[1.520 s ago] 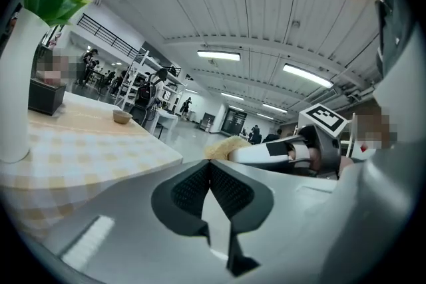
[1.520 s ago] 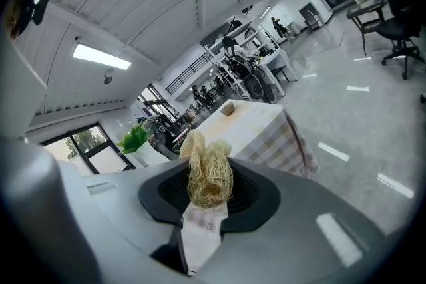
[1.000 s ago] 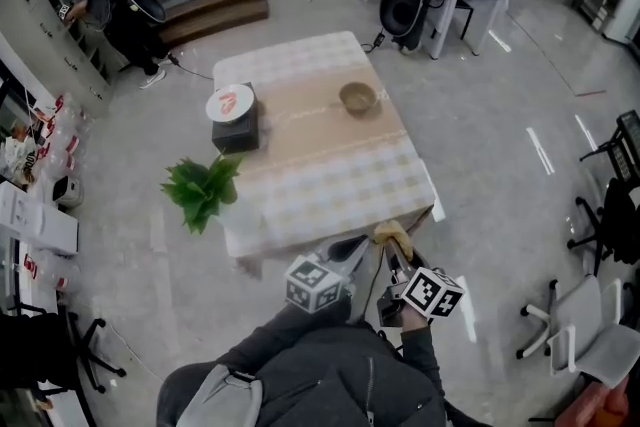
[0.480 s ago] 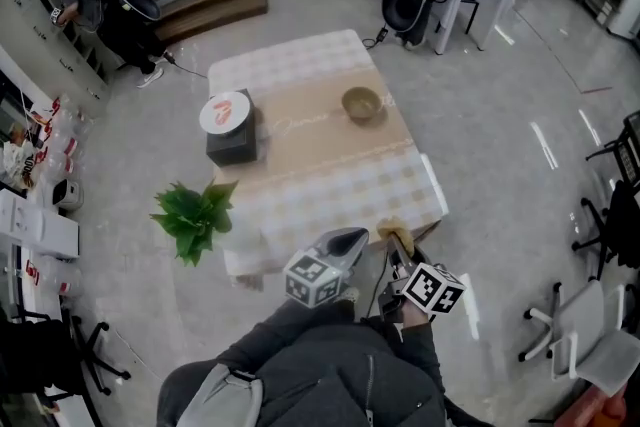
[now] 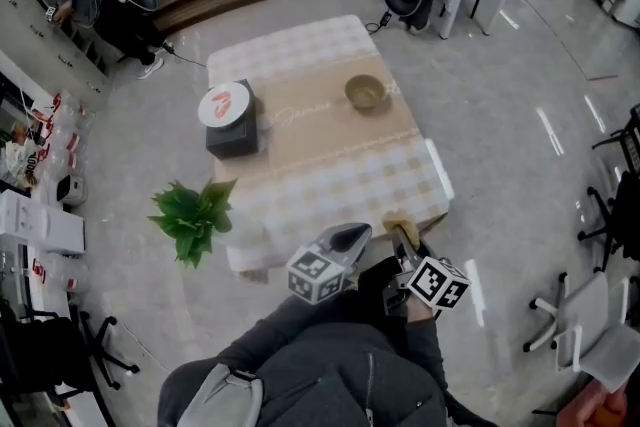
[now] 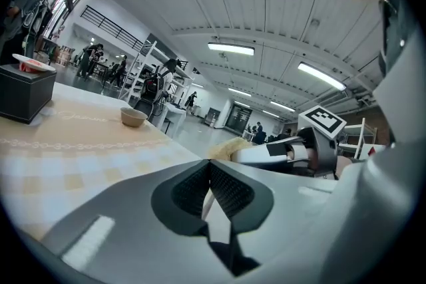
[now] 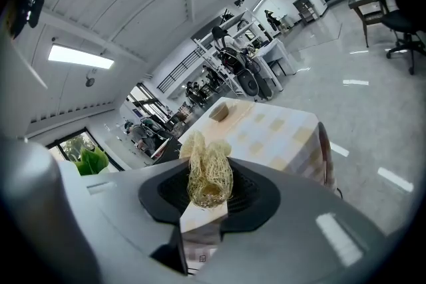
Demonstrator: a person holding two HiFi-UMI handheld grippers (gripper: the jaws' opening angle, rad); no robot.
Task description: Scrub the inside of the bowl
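Checked table (image 5: 330, 185), bowl (image 5: 365, 93) upright, scrubber (image 7: 208, 173) aimed tableward

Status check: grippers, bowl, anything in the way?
Left gripper shut, empty. Right gripper shut on scrubber. Bowl upright on table's far half, not yet reached. Black box stands off to its left.

A rectangular table (image 5: 345, 190) stands on a glossy grey floor (image 5: 500, 165), draped to all its edges in a pale checked cloth (image 5: 290, 50). A tan runner (image 5: 320, 130) crosses the middle of it from the left edge to the right edge. A small tan bowl (image 5: 365, 93) sits upright on the runner, near the right edge. A black box (image 5: 232, 137) stands at the left edge, well apart from the bowl, with a white plate (image 5: 228, 103) on top.
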